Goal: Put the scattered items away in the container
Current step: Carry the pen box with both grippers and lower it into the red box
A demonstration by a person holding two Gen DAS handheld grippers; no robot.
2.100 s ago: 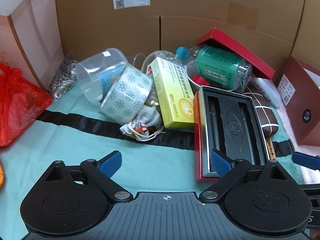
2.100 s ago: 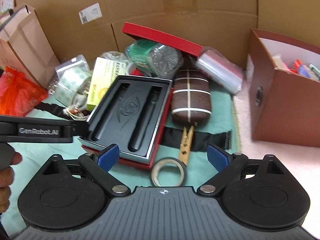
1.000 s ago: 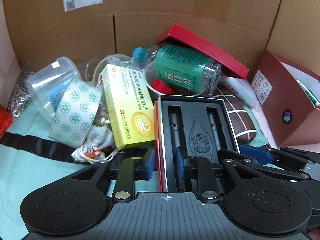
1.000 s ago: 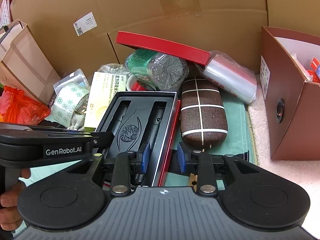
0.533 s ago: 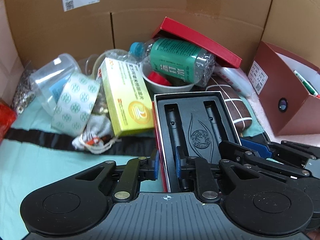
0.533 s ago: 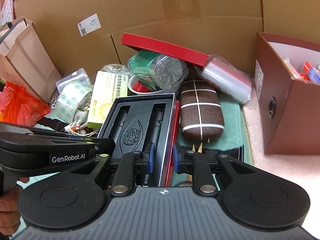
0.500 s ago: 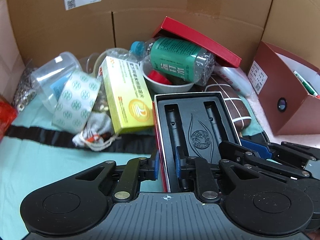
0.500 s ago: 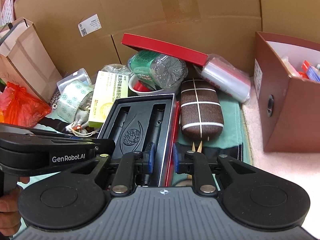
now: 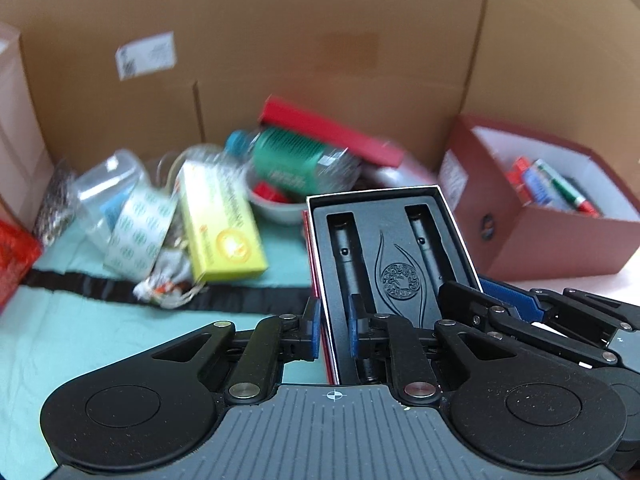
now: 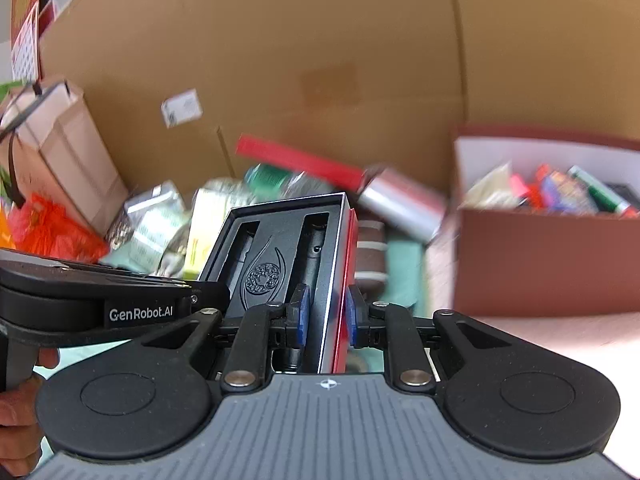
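Both grippers have come up off the cloth with the pen case between them since a second ago, and the clutter now sits lower and further back in each view; the left gripper (image 9: 334,330) fills the bottom of its frame, its blue pads nearly together and clamped on the case's left wall; the right gripper (image 10: 323,316) does the same at the bottom centre of its own frame, pads pinched onto the red right wall, with little gap left. The pen case (image 9: 390,240), black inside with two slots and an embossed emblem, hangs tilted at centre frame, clear of the teal cloth (image 9: 80,332); a hand (image 10: 16,412) shows at the lower left edge of the right view, gripping the other tool's handle.

Further back, left of centre, lie a yellow box (image 9: 220,224), a roll of patterned tape (image 9: 136,236) and a small drawstring pouch (image 9: 168,280); behind them a green-labelled bottle (image 9: 292,160) rests under a red lid (image 9: 332,132), all blurred. At the right stands the maroon container (image 9: 560,236), open-topped, with markers and packets inside; brown cardboard walls (image 9: 320,40) close off the rear.
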